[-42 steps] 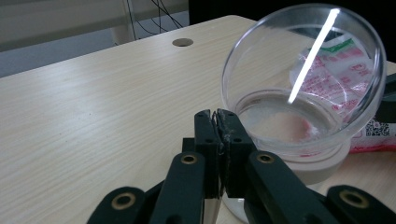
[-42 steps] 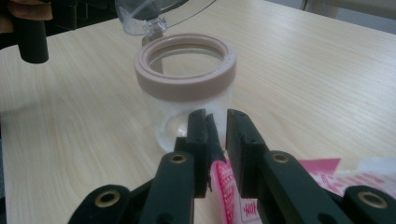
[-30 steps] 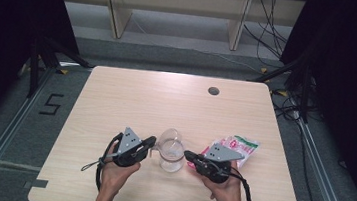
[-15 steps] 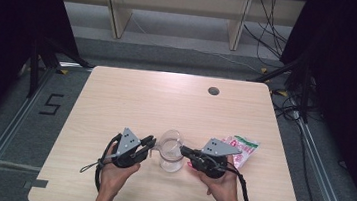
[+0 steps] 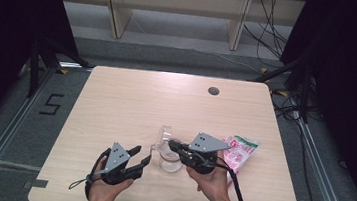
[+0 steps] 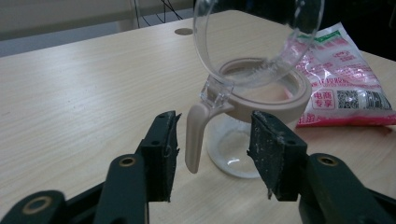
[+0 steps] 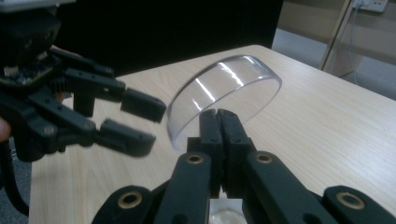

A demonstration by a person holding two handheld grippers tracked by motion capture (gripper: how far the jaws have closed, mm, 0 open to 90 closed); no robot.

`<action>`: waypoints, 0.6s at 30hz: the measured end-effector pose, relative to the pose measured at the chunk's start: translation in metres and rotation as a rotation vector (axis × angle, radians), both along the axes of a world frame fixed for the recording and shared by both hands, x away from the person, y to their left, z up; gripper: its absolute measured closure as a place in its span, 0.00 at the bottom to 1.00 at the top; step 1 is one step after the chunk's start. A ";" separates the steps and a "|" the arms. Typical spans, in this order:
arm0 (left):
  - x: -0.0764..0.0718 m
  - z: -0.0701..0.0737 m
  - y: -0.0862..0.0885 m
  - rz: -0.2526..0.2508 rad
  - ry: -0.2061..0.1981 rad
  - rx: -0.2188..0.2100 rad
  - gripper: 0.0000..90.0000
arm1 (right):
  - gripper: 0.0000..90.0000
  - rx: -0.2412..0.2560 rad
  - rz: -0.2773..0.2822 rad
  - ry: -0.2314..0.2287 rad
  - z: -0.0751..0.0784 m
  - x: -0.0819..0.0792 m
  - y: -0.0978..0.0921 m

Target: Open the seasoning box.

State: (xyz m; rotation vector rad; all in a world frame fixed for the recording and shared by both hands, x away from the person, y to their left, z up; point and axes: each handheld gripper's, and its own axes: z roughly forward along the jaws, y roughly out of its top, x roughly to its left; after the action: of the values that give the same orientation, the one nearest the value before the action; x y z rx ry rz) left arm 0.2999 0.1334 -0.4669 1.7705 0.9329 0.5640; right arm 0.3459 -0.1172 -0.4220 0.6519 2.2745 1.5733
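We see a small clear glass jar with a beige plastic rim and latch [image 6: 247, 116] standing on the pale wooden surface [image 5: 130, 105] near its front edge. Its clear domed lid [image 7: 224, 91] is swung up on the hinge. Our right tool [image 7: 219, 126] pinches the lid's edge, jaws nearly together. Our left tool [image 6: 212, 149] is spread wide just in front of the jar, one jaw on each side of the hanging latch, not touching. A pink and white printed packet [image 5: 239, 152] lies just right of the jar.
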 end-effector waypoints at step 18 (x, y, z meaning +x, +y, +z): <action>-0.008 -0.008 -0.003 -0.002 0.047 0.006 0.47 | 0.90 -0.006 -0.023 -0.001 0.004 0.000 -0.007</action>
State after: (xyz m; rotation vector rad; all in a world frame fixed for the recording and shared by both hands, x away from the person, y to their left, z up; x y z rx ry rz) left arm 0.2917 0.1301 -0.4751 1.7965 0.9629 0.5259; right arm 0.3461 -0.1239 -0.4177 0.6732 2.2614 1.5554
